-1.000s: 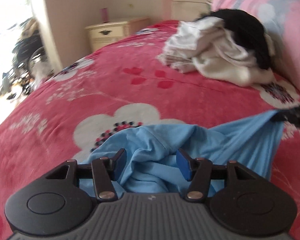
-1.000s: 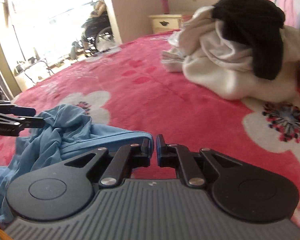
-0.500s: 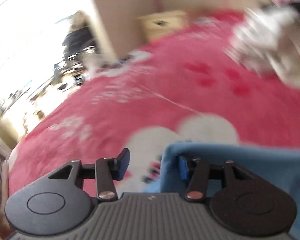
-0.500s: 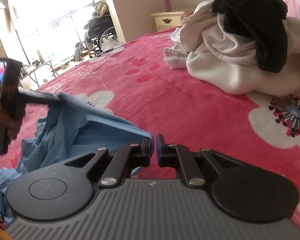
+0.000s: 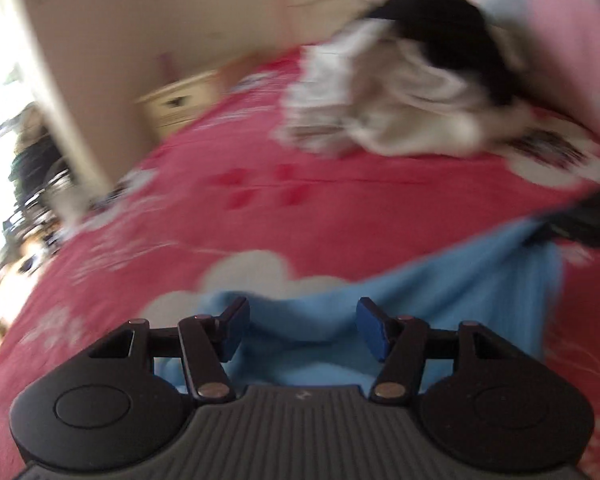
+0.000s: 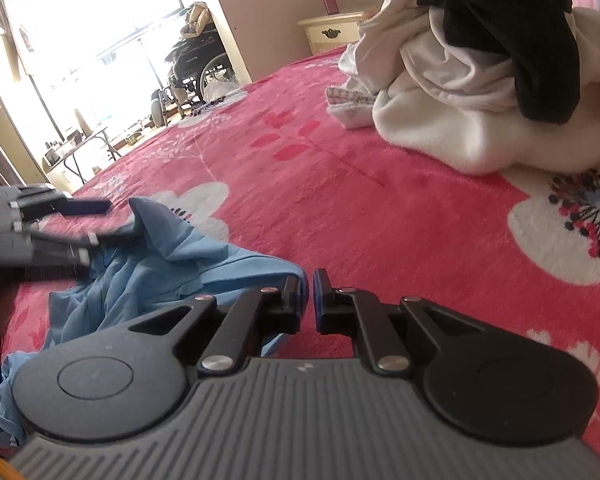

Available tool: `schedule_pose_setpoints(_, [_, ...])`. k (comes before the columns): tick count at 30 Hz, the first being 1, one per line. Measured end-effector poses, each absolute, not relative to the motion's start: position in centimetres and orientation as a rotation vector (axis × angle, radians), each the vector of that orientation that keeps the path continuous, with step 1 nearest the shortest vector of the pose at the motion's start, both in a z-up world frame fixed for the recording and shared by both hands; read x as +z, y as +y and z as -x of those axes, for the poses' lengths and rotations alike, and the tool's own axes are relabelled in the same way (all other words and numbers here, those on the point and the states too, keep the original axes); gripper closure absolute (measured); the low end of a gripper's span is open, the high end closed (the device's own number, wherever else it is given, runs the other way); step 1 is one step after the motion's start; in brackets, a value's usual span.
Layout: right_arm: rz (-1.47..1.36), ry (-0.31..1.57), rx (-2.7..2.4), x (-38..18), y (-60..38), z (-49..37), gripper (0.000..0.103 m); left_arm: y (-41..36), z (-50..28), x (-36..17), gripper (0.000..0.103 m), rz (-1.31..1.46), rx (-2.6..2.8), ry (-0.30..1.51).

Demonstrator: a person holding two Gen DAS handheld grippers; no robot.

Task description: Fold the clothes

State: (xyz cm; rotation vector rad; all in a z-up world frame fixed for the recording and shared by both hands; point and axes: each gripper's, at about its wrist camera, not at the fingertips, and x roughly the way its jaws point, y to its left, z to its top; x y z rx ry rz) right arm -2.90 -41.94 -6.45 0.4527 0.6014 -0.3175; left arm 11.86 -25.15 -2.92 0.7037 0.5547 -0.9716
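Observation:
A light blue garment [image 6: 148, 276] lies crumpled on the pink flowered bedspread [image 6: 360, 200]. My right gripper [image 6: 310, 296] is shut on one edge of it, low over the bed. In the blurred left wrist view the blue garment [image 5: 380, 312] stretches from under my left gripper [image 5: 302, 330] to the right gripper [image 5: 580, 220] at the right edge. My left gripper is open, with cloth bunched between and below its fingers. It also shows in the right wrist view [image 6: 88, 220], open, at the garment's raised fold.
A pile of white and black clothes [image 6: 480, 64] sits at the head of the bed, by pink pillows. A cream nightstand [image 6: 332, 32] stands beyond the bed. A wheelchair [image 6: 196, 64] and a bright window are at the far left.
My left gripper swung left and then back towards the clothes pile, staying open over the blue garment. The garment's raised fold dropped lower. My right gripper kept its hold and barely moved.

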Motion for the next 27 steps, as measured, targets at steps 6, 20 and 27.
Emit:
schedule_pose_setpoints(6, [-0.426, 0.543, -0.296, -5.5, -41.4, 3.3, 0.098, -27.4, -9.2, -5.8, 0.042, -0.865, -1.052, 0.537])
schedule_pose_setpoints(20, [-0.364, 0.488, -0.279, -4.5, -40.6, 3.3, 0.098, -28.3, -11.3, -6.5, 0.043, -0.827, -0.956, 0.567])
schedule_pose_setpoints(27, [-0.274, 0.455, -0.263, -3.9, -39.3, 3.3, 0.098, -28.8, -12.0, -6.9, 0.043, -0.769, -0.896, 0.56])
